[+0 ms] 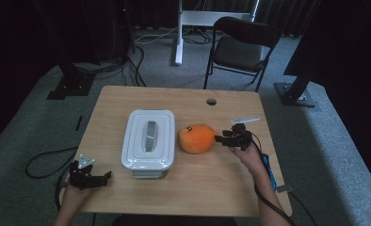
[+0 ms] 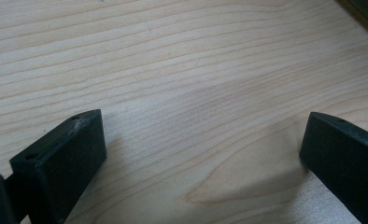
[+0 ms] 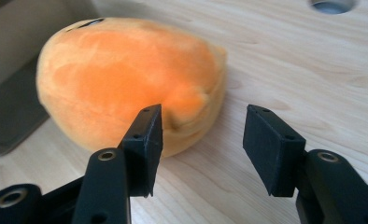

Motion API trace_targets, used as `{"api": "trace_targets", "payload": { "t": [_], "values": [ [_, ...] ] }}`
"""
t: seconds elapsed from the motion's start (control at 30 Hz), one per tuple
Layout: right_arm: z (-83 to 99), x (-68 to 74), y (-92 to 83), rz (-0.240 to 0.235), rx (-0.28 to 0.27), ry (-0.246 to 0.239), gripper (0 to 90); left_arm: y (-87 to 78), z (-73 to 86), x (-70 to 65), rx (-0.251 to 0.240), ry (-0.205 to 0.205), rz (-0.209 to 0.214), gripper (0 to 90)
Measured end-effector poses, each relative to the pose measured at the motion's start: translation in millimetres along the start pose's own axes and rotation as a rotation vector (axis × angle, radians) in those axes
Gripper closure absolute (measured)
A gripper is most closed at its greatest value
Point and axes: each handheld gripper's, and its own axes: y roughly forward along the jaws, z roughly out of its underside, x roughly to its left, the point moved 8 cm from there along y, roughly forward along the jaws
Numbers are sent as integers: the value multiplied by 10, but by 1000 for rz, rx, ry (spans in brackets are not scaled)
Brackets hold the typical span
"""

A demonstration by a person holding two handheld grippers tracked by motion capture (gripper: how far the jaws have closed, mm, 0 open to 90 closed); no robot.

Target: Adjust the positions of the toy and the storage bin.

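Note:
An orange plush toy (image 1: 196, 138) lies on the wooden table (image 1: 207, 183), just right of a white lidded container (image 1: 149, 140). My right gripper (image 1: 220, 138) points at the toy's right side, close to it. In the right gripper view its jaws (image 3: 203, 126) stand open with bare wood between them, and the plush toy (image 3: 130, 79) sits just beyond the left jaw. My left gripper (image 1: 102, 176) rests near the table's front left corner, away from the container. The left gripper (image 2: 203, 135) is open wide over bare wood with nothing between its fingers.
A round cable hole (image 1: 211, 101) sits near the table's far edge. A small white strip (image 1: 245, 119) lies behind my right gripper. A black chair (image 1: 240, 47) stands beyond the table. The container's grey side (image 3: 14, 70) borders the toy in the right gripper view.

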Motion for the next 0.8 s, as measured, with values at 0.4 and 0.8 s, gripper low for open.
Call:
{"api": "trace_targets", "payload": {
  "t": [0.4, 0.8],
  "values": [
    [40, 82, 40, -49, -14, -39, 808, 0, 0, 0, 0, 0, 0, 8],
    [180, 469, -101, -132, -3, -82, 837, 0, 0, 0, 0, 0, 0, 8]
  ]
}}
